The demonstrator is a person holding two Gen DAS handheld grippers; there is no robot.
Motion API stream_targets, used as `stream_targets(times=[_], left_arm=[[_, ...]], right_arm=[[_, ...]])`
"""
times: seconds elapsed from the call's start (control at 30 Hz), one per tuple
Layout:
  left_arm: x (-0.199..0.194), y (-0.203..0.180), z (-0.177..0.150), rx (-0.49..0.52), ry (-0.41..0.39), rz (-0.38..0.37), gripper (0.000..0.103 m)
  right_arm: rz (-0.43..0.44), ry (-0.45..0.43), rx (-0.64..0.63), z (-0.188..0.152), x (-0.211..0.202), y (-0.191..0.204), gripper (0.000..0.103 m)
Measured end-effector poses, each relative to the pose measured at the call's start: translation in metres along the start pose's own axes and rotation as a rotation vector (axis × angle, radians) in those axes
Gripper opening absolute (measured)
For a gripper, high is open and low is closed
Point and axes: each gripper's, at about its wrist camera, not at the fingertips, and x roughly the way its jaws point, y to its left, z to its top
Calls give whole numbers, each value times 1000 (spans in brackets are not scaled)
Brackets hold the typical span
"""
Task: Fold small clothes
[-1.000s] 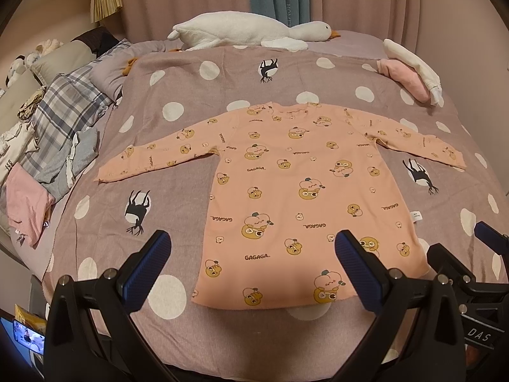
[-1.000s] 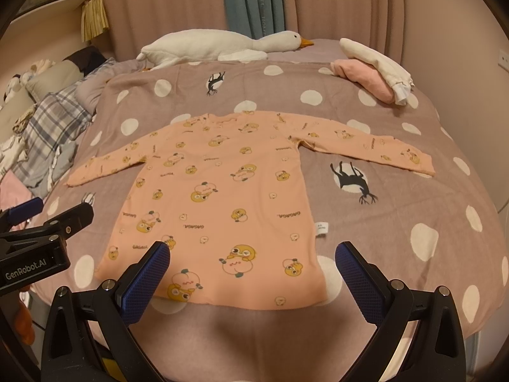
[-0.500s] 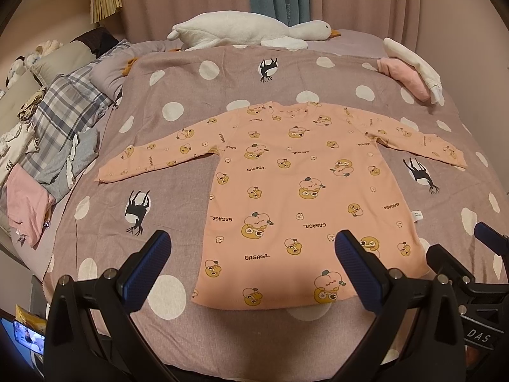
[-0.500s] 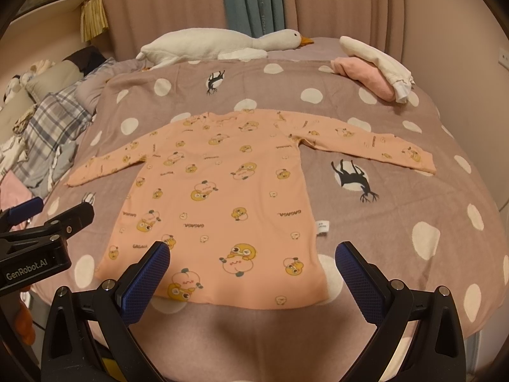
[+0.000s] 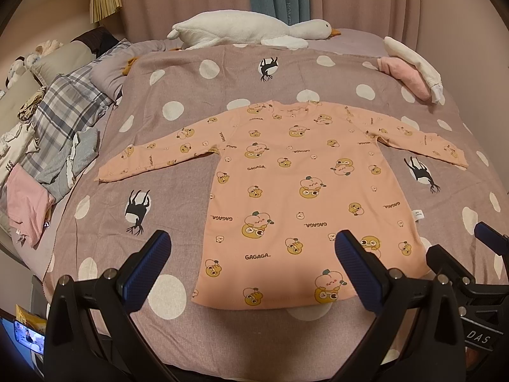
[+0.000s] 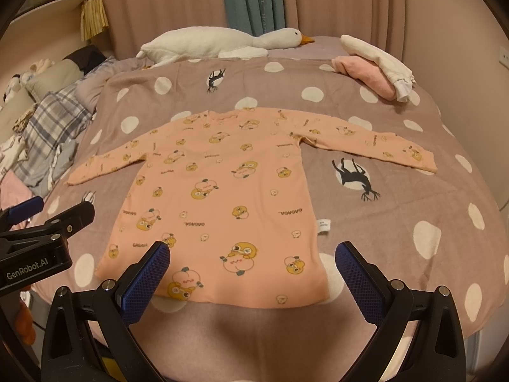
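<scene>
**Both claws empty above the hem, first fold not yet begun**

My left gripper (image 5: 251, 265) and right gripper (image 6: 253, 270) are spread wide and hold nothing, poised just short of the hem of the peach shirt (image 5: 305, 197). The shirt lies flat on the dotted blanket (image 5: 178, 165), sleeves out, collar toward the goose plush (image 5: 248, 30). I'd pinch one sleeve cuff (image 5: 108, 175) and its hem corner together, catching shirt only, then fold across the shirt's middle.

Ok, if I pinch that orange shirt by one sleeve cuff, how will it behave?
The orange shirt lies flat and thin, so it's probably floppy: body and far sleeve would drag. It looks light for its size. The polka-dot blanket beneath is soft, so a deep pinch may snag it too.
</scene>
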Motion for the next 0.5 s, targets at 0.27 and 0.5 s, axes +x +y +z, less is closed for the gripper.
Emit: stream_targets(times=[0.27, 0.5], left_arm=[[7, 4, -3, -17, 20, -9, 103], [37, 14, -3, -100, 109, -133, 103]], right_arm=[[13, 1, 13, 0, 2, -1, 103], [259, 44, 231, -19, 23, -35, 103]])
